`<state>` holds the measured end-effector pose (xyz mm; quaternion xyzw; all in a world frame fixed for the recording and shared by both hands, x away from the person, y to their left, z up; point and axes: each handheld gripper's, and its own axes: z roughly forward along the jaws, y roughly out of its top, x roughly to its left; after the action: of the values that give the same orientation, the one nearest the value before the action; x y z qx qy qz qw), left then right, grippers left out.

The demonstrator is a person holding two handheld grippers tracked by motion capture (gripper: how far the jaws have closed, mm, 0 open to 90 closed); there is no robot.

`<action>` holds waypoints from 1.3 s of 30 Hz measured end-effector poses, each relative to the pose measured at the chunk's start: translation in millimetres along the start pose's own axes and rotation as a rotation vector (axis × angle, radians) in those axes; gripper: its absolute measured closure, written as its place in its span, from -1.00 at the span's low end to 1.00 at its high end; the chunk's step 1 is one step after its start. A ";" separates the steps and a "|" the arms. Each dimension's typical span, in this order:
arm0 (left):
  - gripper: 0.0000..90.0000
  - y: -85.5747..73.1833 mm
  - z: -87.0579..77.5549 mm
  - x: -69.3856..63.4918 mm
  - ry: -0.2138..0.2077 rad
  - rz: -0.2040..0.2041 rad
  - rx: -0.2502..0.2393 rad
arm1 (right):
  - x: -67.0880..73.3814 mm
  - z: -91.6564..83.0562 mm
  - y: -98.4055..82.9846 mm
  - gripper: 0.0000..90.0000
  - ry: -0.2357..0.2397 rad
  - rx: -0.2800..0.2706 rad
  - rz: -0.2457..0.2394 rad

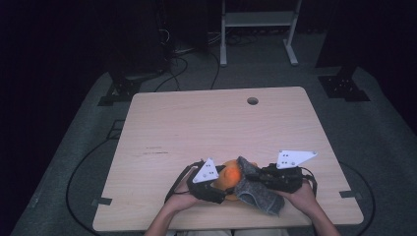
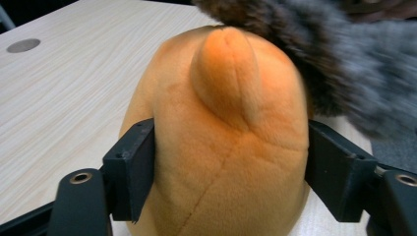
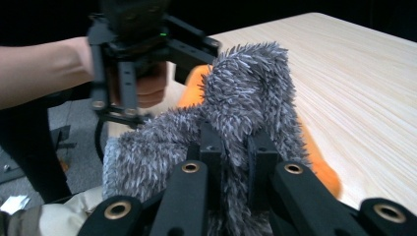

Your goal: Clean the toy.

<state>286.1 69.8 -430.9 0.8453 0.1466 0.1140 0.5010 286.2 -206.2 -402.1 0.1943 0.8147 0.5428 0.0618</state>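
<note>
Orange plush toy (image 2: 221,147) squished between left gripper (image 2: 228,167) pads, fuzzy grey cloth (image 3: 246,93) pinched tight in right gripper (image 3: 231,147), both soft and light, best grabbed mid-body.

Both grippers were matte black all over. The left gripper (image 1: 212,183) carried a small white three-cornered plate dotted with dark screw holes; the right gripper (image 1: 275,178) wore a longer white one. Black cables trailed from each. Up close, brass-ringed holes showed on the jaw arms, a tiny green light glowed on the left frame, and the forearms were bare of sleeves.
</note>
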 end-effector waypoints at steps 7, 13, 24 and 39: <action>-0.30 7.0 6.5 -11.6 0.027 0.068 0.018 | 6.6 -3.5 9.2 0.79 -0.014 -0.003 -0.026; -0.28 11.1 11.0 -25.7 0.035 0.176 0.054 | 22.5 4.9 25.3 0.79 0.013 0.017 -0.090; -0.51 2.4 14.4 -15.7 -0.021 0.107 0.002 | 6.2 -0.7 11.6 0.79 0.047 0.018 -0.007; -0.69 0.0 4.6 3.6 -0.060 -0.014 -0.041 | -34.4 -19.0 -22.4 0.79 -0.061 0.037 0.142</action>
<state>291.0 67.3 -432.9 0.8370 0.1350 0.0880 0.5230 306.2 -243.3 -418.6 0.2690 0.8066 0.5245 0.0445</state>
